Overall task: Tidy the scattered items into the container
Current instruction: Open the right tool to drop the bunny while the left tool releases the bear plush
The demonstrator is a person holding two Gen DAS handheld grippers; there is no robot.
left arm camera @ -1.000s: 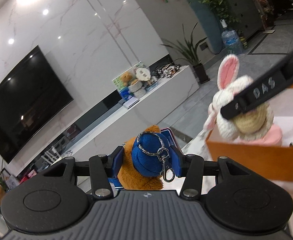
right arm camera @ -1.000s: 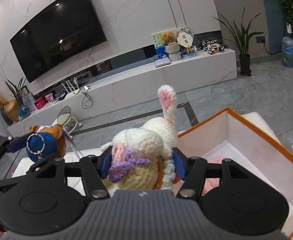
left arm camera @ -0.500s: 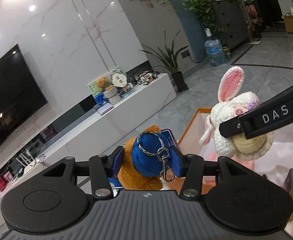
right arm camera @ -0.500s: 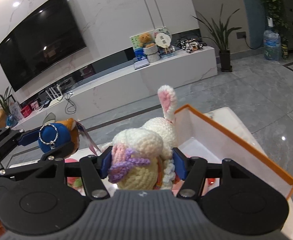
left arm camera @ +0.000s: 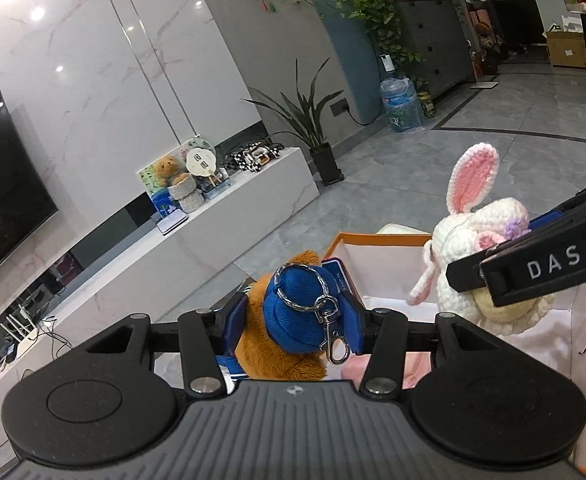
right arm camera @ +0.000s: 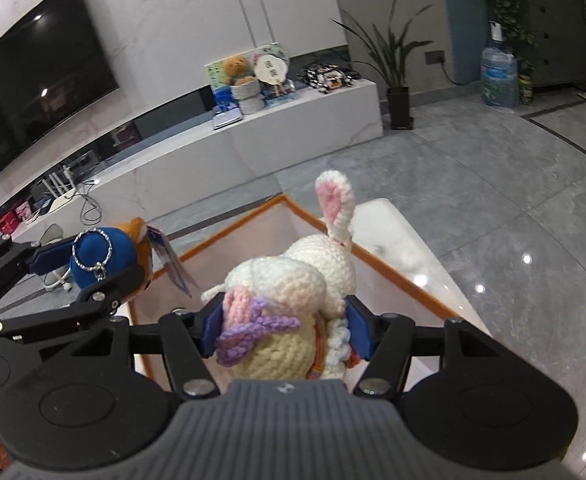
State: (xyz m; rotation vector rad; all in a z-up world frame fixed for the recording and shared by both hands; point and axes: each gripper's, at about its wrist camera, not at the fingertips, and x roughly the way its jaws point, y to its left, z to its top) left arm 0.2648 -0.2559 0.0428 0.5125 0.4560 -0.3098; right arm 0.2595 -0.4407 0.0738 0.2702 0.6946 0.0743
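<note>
**Both toys held above the orange-rimmed box**

Centrally, between the blue pads of my left gripper (left arm camera: pixel 293 320), sits the plush bear keychain (left arm camera: pixel 289 312): its blue corduroy cap faces the camera, a metal ring and clasp (left arm camera: pixel 321 304) hang over the cap, and brown fur shows beneath and behind. The pads press on the cap from both sides, so this gripper is closed on the toy. Seen from the right wrist, the same bear (right arm camera: pixel 105 260) hangs at the box's left edge, a paper tag trailing from it toward the interior.

My right gripper (right arm camera: pixel 281 328) clamps the crocheted rabbit (right arm camera: pixel 289 300) likewise, its pads pressing the cream body from both sides; a pink-and-purple yarn flower lies at the left pad and one pink-lined ear (right arm camera: pixel 335 200) stands upright. From the left wrist, the rabbit (left arm camera: pixel 481 248) appears above the box's open top, gripped by the finger marked "DAS".

Below both toys stands the box (right arm camera: pixel 393 280), white-walled with an orange rim, something pink resting inside. It stands on a white marble table (right arm camera: pixel 405 240). Beyond lie grey floor tiles, a white TV console (right arm camera: pixel 253 132), a wall-mounted television (right arm camera: pixel 37 76) and a potted plant (right arm camera: pixel 393 60).
</note>
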